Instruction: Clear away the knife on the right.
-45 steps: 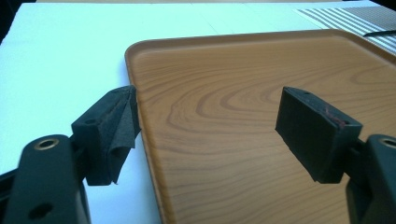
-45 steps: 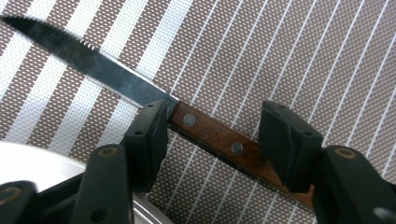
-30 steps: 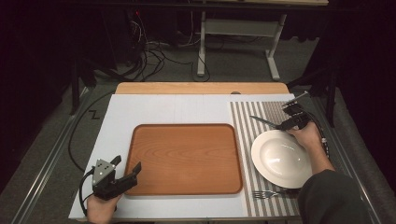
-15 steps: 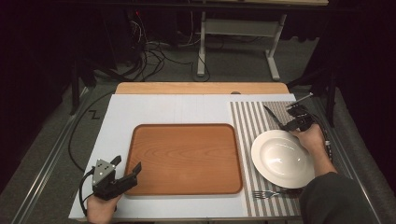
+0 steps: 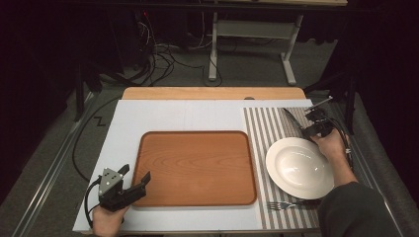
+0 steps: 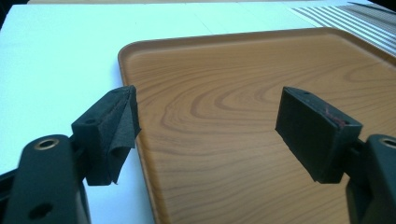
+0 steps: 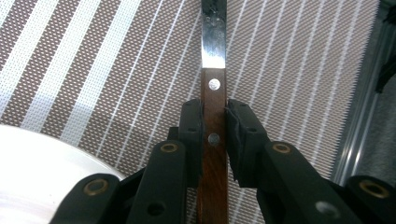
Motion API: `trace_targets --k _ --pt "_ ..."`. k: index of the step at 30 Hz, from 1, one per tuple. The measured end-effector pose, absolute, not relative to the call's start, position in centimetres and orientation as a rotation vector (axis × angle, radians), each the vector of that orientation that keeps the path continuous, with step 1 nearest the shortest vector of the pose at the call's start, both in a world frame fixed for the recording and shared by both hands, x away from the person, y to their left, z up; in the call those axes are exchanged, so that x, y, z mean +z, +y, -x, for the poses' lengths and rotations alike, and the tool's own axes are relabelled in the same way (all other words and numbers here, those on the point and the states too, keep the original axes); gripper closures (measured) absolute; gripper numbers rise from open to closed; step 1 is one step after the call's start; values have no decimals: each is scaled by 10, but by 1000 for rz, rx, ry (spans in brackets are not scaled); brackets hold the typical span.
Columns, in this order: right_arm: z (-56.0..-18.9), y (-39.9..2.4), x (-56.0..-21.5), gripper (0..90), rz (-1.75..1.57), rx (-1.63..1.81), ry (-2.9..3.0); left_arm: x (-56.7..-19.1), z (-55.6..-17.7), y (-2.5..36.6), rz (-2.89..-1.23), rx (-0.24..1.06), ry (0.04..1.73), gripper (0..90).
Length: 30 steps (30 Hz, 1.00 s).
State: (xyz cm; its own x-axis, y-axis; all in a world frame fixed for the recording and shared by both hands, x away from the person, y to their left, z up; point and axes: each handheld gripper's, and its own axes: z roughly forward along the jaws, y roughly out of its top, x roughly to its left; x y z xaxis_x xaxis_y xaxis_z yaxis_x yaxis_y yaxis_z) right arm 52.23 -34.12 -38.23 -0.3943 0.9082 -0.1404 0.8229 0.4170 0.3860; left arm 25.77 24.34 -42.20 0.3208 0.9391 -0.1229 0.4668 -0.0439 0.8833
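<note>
Right hand-held gripper (image 7: 214,126) has just clamped shut; left hand-held gripper (image 6: 208,116) rests with jaws apart.

Bright overhead light on the table (image 5: 173,116) — dark surroundings, soft high view, sharp close-ups.

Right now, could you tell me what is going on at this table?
A person is working with two handheld grippers. The right gripper has just closed on the wooden handle of a knife lying on the striped placemat, beside a white plate. The left gripper hovers open at the near left corner of a wooden tray. A fork lies near the plate.
</note>
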Motion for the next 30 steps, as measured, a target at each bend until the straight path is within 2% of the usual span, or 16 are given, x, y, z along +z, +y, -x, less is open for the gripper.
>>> trace_targets --k 20,30 --pt "-508 -344 -348 778 -1396 429 2317 -422 -257 243 -1663 638 1285 225" --pt "-480 -339 -341 777 -1379 504 2360 -421 -257 242 -1679 644 1271 225"
